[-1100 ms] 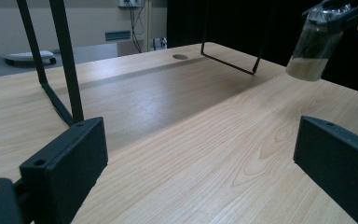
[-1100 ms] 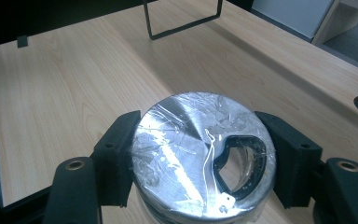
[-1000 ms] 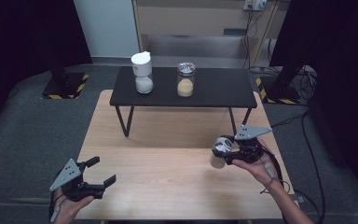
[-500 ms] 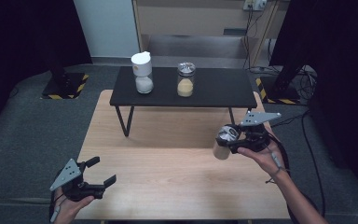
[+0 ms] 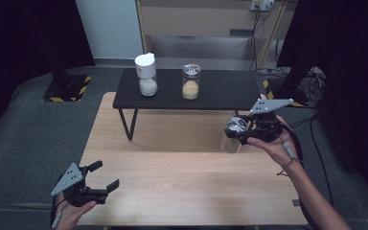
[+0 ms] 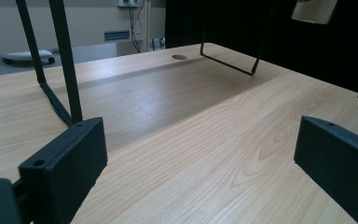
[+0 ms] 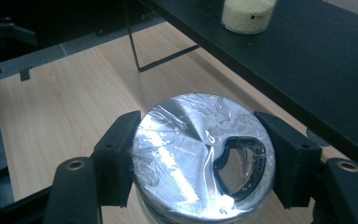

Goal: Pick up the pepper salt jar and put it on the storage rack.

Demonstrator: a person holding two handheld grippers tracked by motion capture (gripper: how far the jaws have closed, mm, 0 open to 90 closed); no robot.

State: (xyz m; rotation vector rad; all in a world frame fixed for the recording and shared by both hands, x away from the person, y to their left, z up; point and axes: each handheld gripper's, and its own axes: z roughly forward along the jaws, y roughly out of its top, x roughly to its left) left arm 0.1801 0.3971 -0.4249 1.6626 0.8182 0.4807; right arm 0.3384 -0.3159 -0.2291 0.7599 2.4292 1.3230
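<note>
Nearest us, our left gripper [image 5: 99, 178] rests at the near left corner of the one wooden table [image 5: 172, 191], its two jaws spread wide with nothing between them — bare wood shows in the gap in the left gripper view. Farther in, on the right, our right gripper [image 5: 242, 130] holds one clear jar [image 5: 232, 139] above the tabletop, its two jaws clamped on either side of the jar's shiny silver lid [image 7: 203, 161]. Beyond that stands one low black shelf [image 5: 220, 91] on thin metal legs. Two more jars stand on it, side by side but apart — a white-capped jar [image 5: 146, 74] of white grains at left, and a silver-lidded jar [image 5: 191, 82] of yellow grains at right
</note>
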